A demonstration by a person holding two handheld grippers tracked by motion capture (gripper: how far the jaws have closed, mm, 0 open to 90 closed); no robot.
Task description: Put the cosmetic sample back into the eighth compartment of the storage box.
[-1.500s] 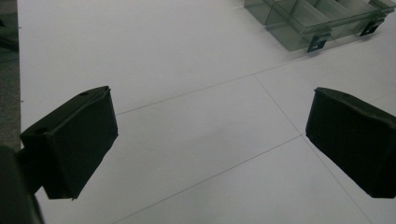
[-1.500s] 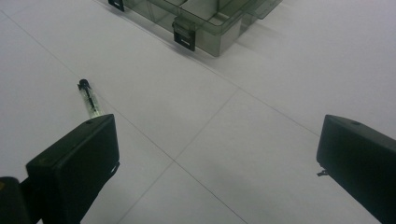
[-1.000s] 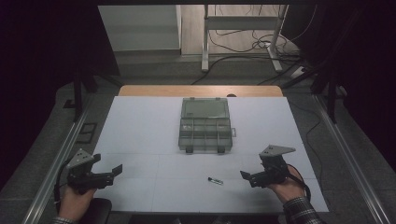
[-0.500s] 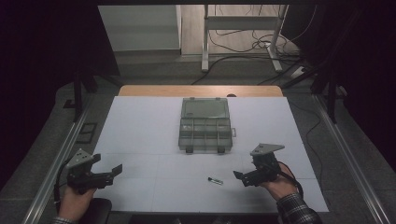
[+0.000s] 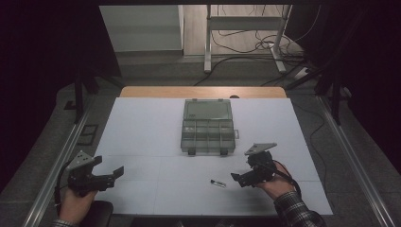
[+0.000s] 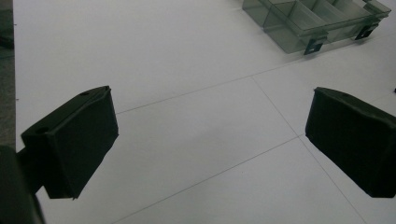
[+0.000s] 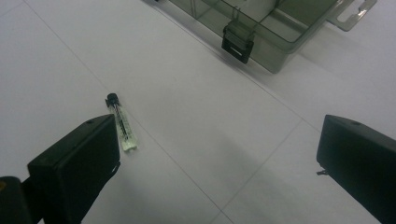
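Note:
A small clear tube [image 5: 218,183] with a black cap lies on the white table, near its front edge. In the right gripper view the tube [image 7: 123,125] lies just ahead of the left jaw, black cap pointing away. My right gripper [image 5: 240,179] hovers just right of it, open, nothing between its jaws [image 7: 219,154]. A grey translucent compartment box [image 5: 208,128] stands open mid-table, its lid lying back. The box's latch side [image 7: 254,28] is beyond the right gripper. My left gripper [image 5: 108,166] is open and empty at the front left [image 6: 210,135], far from the tube.
The white table mat [image 5: 142,127] has thin seam lines across it. The box's corner [image 6: 317,23] lies far up right of the left jaws. Metal rails [image 5: 56,165] run along both table sides. A desk frame and cables [image 5: 246,42] stand on the floor beyond.
My right gripper has moved left and slightly forward, closing in on the tube. The left gripper, tube and box have stayed put.

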